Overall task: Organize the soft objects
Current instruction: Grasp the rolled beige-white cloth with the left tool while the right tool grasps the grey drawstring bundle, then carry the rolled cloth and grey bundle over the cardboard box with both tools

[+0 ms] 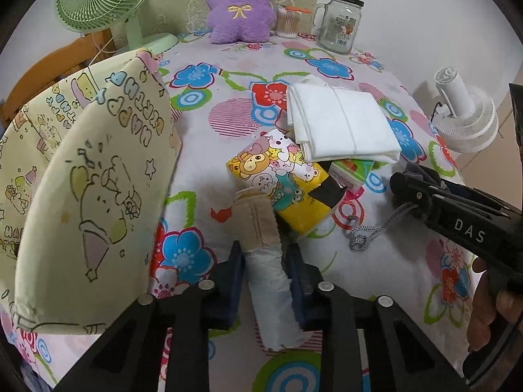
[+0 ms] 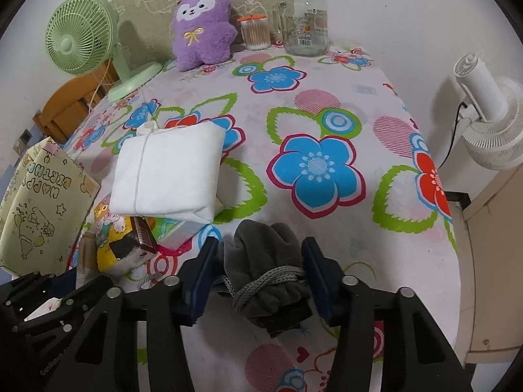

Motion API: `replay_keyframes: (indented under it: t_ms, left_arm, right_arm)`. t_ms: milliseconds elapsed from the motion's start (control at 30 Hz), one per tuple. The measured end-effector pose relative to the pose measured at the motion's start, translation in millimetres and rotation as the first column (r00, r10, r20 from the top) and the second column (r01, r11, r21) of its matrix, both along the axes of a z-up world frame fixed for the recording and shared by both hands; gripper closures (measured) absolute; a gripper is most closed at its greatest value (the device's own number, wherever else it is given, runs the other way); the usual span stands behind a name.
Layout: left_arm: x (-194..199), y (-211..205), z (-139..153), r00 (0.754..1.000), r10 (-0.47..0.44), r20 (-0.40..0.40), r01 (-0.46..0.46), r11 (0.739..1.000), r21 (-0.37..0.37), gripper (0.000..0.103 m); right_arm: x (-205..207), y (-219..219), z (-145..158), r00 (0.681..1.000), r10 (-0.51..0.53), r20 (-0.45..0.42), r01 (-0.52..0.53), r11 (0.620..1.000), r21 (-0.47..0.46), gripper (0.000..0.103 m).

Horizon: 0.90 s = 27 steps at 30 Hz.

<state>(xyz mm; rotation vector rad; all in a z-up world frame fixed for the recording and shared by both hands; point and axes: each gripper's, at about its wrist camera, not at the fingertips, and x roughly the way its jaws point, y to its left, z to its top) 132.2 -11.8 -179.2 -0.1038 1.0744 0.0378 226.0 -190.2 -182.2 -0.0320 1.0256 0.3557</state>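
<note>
The right tool (image 1: 405, 179) carries the white letters "DAS" on its black body, the pale yellow cartoon gift bag (image 2: 42, 209) reads "HAPPY BIRTHDAY" upside down, and the glass jar (image 2: 305, 21) bears a label and barcode too small to read

Cloth (image 2: 327, 104) lies bare ahead of my right claw, clear to the jar (image 2: 302, 19). Bag (image 1: 81, 176) walls my left side; pile under the white pack (image 1: 340, 124) blocks centre.
</note>
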Motion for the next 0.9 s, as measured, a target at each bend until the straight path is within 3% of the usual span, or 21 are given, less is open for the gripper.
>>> replay_keyframes:
  t_ms: [900]
  left_arm:
    - [-43,25,79,0.982,0.008,0.191,-0.002,1.000,-0.032,0.084]
  right_arm:
    - [-46,13,81,0.990,0.003,0.143,-0.015,0.997,0.079,0.054]
